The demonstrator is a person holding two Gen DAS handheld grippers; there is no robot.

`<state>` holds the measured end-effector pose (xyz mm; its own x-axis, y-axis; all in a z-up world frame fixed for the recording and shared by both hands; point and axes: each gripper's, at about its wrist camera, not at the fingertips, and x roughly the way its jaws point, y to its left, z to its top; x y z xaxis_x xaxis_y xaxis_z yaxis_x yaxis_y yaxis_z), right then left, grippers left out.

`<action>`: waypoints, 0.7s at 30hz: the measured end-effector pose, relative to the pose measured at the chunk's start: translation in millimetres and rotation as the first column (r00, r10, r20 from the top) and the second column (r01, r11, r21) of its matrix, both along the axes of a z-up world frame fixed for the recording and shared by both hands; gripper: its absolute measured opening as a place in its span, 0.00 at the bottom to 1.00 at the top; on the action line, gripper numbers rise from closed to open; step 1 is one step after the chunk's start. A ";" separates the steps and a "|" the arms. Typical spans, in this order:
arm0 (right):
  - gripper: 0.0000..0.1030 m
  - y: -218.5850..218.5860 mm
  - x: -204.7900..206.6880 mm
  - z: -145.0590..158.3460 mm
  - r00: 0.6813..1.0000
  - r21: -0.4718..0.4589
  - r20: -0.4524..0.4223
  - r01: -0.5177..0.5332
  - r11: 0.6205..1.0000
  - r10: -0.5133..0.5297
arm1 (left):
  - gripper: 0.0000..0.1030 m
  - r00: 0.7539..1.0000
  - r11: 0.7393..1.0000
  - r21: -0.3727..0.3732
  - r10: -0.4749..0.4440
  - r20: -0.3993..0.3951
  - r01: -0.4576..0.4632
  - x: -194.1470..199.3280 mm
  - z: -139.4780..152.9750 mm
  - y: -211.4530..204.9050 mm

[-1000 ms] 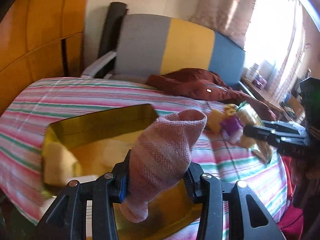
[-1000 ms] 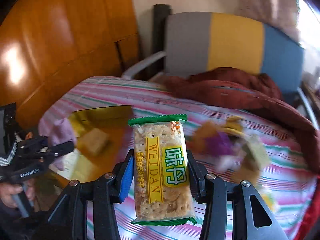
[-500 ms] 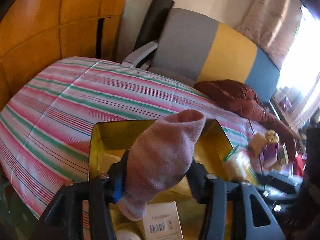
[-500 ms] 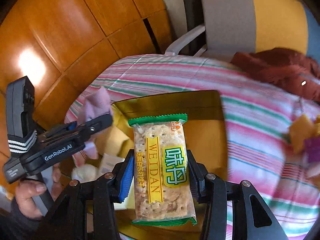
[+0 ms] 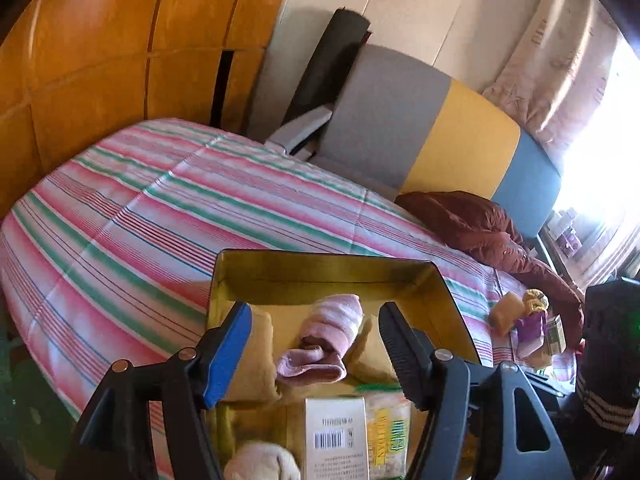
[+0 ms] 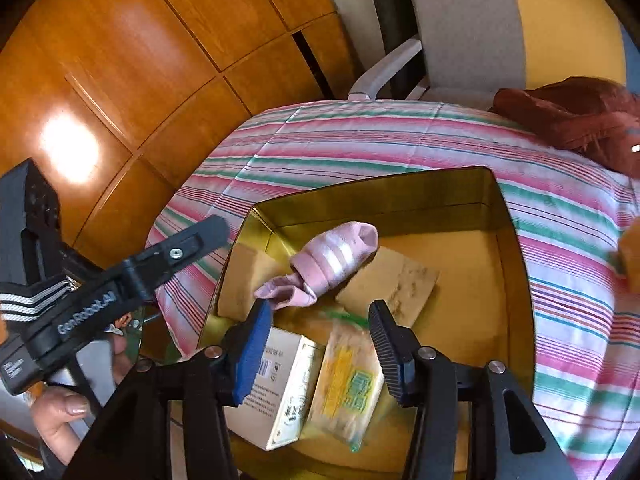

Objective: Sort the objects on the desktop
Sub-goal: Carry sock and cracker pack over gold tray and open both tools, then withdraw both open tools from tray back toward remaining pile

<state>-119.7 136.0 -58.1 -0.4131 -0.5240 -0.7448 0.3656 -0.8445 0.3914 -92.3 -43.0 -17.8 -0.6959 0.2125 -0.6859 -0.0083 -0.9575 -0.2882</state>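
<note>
A gold tin box (image 5: 328, 266) (image 6: 384, 196) sits on the striped tablecloth. A pink striped sock (image 5: 328, 338) (image 6: 332, 266) lies inside it on yellow sponges (image 6: 394, 286). A cracker packet (image 6: 346, 388) (image 5: 390, 436) lies in the box beside a white carton (image 6: 276, 384) (image 5: 336, 436). My left gripper (image 5: 314, 322) is open and empty above the sock. My right gripper (image 6: 318, 318) is open and empty above the packet. The left gripper also shows in the right wrist view (image 6: 120, 280).
A yellow sponge (image 5: 506, 310), a purple-dressed doll (image 5: 534, 318) and a small box (image 5: 556, 332) lie on the cloth right of the tin. A dark red jacket (image 5: 484, 226) lies at the far edge. A colour-block chair (image 5: 432, 128) and wooden cabinets (image 6: 120, 80) stand behind.
Both grippers moved over the tin and opened. The sock dropped from the left gripper into the box; the cracker packet dropped from the right gripper beside the white carton.
</note>
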 end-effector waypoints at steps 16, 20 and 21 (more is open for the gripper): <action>0.74 31.7 58.4 14.6 0.986 0.083 -0.141 0.095 0.992 -0.082 | 0.65 0.995 0.991 -0.114 -0.077 -0.057 0.070 61.3 7.6 39.4; 0.79 36.6 70.6 15.4 0.980 0.123 -0.179 0.112 0.986 -0.089 | 0.65 0.994 0.987 -0.136 -0.089 -0.061 0.080 72.5 8.1 46.4; 0.79 37.5 73.0 15.5 0.978 0.134 -0.187 0.116 0.984 -0.089 | 0.65 0.994 0.986 -0.142 -0.094 -0.061 0.084 74.8 8.4 48.4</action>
